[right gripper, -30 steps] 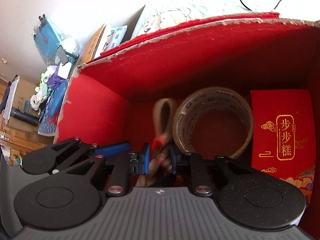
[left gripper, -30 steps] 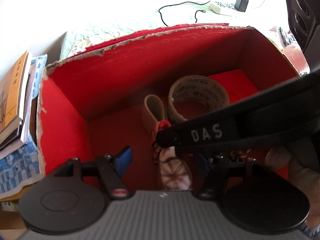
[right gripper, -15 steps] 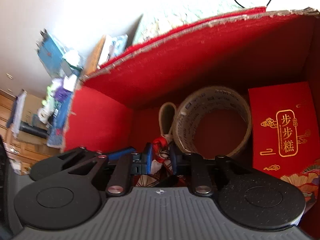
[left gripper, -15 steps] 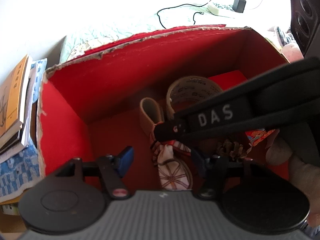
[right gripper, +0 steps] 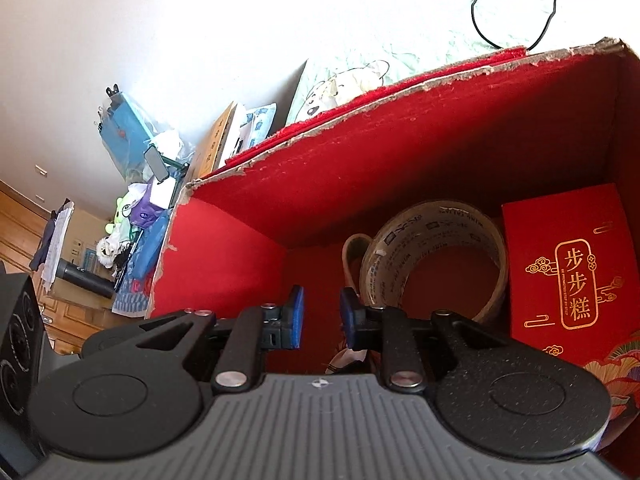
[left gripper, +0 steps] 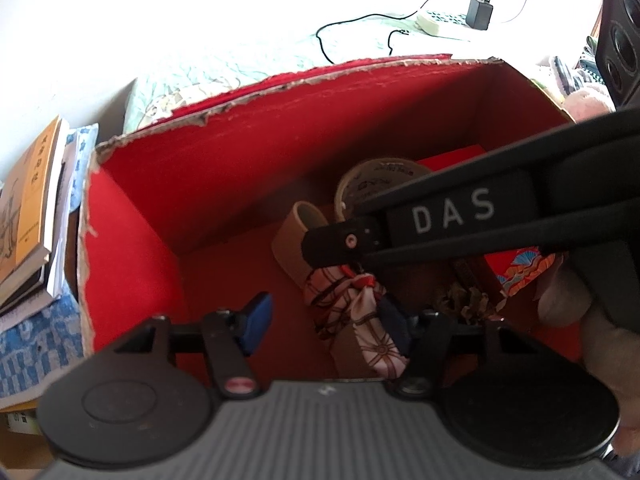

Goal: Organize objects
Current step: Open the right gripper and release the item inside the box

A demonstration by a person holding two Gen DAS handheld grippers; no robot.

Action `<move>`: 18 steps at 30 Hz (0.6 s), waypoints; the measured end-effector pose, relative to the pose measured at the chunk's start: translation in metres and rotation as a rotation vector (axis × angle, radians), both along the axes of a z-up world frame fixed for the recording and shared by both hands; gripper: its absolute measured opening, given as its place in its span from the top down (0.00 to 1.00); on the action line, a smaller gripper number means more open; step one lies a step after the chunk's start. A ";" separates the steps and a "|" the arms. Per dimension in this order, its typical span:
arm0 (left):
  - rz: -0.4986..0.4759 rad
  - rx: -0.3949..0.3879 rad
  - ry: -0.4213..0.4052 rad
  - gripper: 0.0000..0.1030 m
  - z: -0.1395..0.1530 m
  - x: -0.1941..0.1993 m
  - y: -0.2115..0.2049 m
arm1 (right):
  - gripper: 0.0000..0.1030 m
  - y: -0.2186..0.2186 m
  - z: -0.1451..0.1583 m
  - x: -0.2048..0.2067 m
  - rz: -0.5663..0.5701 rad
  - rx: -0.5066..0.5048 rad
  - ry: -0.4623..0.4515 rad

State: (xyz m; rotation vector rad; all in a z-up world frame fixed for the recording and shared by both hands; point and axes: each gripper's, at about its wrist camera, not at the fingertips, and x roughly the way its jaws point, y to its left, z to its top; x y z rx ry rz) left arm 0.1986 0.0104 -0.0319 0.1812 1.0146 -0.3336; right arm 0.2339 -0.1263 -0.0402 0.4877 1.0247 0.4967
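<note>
**Knotted cloth bundle lies loose on the floor of the red box, both grippers empty**

The small bundle of white cloth with a brown and red pattern (left gripper: 352,308), knotted at its top, lies on the floor of the red-lined cardboard box with torn edges (left gripper: 132,248), near the middle and towards the near wall. Just behind it a narrow tan tape roll (left gripper: 296,240) stands on edge, and next to that a wide roll of printed packing tape (right gripper: 436,256) also stands upright. To the right of the tape a flat red packet with gold Chinese characters (right gripper: 568,272) rests against the box's side. Some dried brownish leaves (left gripper: 468,300) lie on the floor to the right of the bundle.

The left gripper (left gripper: 324,320) has its jaws wide apart; the bundle shows close to its right blue pad, and no pad presses on it. The right gripper (right gripper: 320,320) has a narrow gap between its blue pads, with nothing in it; a bit of the bundle peeks out below it. In the left view its black body marked "DAS" crosses above the bundle.

Outside the box, a stack of books (left gripper: 28,216) sits at the left, and a black cable (right gripper: 516,12) runs over the pale bedsheet (right gripper: 420,44) behind.
</note>
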 end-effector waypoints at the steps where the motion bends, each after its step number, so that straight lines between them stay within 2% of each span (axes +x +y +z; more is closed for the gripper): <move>1: 0.001 -0.001 0.000 0.39 0.000 0.001 0.000 | 0.77 0.000 -0.001 0.000 0.005 0.004 0.000; 13: 0.029 0.017 -0.028 0.38 0.003 -0.004 -0.002 | 0.77 0.000 -0.002 0.000 0.014 0.007 -0.011; 18: 0.043 0.036 -0.049 0.36 0.003 -0.005 -0.002 | 0.77 0.001 0.000 -0.004 0.004 -0.012 -0.042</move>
